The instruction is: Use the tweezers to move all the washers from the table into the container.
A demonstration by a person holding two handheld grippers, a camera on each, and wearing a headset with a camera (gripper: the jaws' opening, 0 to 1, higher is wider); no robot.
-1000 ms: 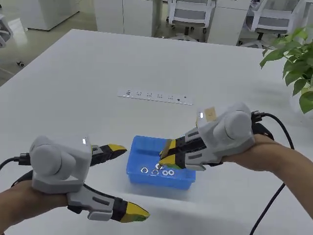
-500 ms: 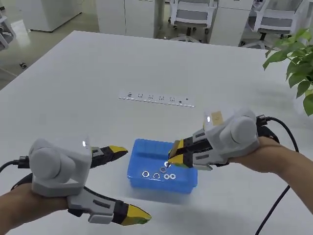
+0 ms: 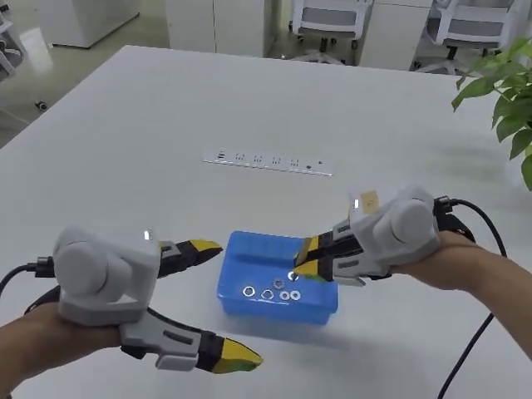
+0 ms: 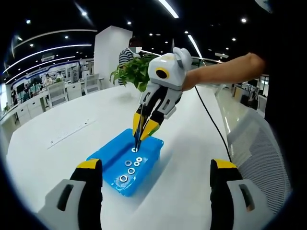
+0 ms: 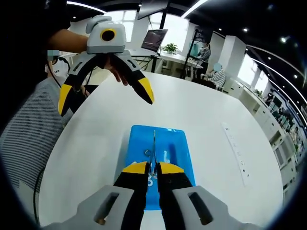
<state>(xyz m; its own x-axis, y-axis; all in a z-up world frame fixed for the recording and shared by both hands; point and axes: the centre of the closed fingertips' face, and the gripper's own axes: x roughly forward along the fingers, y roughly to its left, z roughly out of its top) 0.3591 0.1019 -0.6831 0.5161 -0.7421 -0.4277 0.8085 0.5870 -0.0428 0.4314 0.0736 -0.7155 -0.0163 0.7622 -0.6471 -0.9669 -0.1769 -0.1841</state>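
Right gripper (image 3: 307,258) is over the far right end of the blue container (image 3: 249,258), its jaws squeezed nearly together on the tweezers (image 4: 137,136), and in the left gripper view that thin dark tool hangs from the yellow tips straight down into the tray. The tweezer points sit right at one washer (image 4: 134,150) near the far wall; I cannot tell whether they have it pinched or are just touching it. The rest of the washers (image 3: 267,294) lie in a loose cluster on the container floor, a few almost in a row toward the near side. From the right gripper view, the tweezers run as a fine line forward from between the closed jaws, over the blue tray, with a washer just left of the line. Left gripper (image 3: 218,303) is spread wide, nothing in it, hovering off the near left corner of the container, one yellow tip by the tray's left wall and the other lower, above bare counter (image 3: 166,125). Its own view frames the container between the two far-apart jaws. Beyond the tray, a flush power strip (image 3: 268,161) lies in the counter, and a leafy plant (image 3: 499,91) leans in at the right edge.
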